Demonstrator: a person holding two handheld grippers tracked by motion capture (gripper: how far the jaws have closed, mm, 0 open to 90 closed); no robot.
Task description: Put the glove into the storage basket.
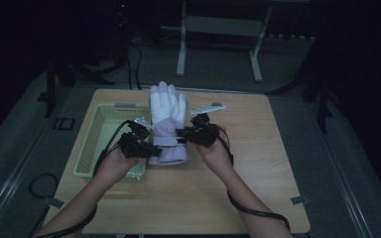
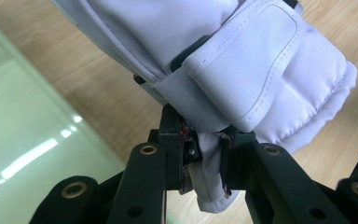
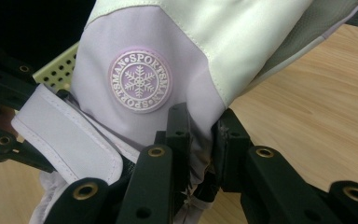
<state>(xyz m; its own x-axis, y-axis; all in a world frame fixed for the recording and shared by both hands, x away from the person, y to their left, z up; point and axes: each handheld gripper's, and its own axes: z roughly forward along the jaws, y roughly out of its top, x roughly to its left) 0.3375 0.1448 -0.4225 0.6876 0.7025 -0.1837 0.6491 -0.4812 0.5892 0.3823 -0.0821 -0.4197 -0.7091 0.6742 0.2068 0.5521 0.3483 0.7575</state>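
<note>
Two grippers are holding a white and lilac ski glove [image 1: 167, 119] up over the table, just beside a pale green basket [image 1: 90, 148].

High view: the left gripper [image 1: 151, 148] is pinching the glove's cuff from 9 o'clock and the right gripper [image 1: 181, 133] is pinching it from 3 o'clock, fingers pointing to 12 o'clock; the carrying step looks to be in hand, and the next move probably calls for swinging the glove toward 9 o'clock, over the basket rim, before either grip is loosened.
Left gripper view: the left gripper [image 2: 204, 158] is clamping a fold of cuff fabric, the glove [image 2: 242, 60] rising toward 12 o'clock, the basket [image 2: 23, 135] lying at 9 o'clock.
Right gripper view: the right gripper [image 3: 200, 140] is nipping lilac fabric just below the glove's snowflake badge [image 3: 140, 81], at 11 o'clock.
</note>
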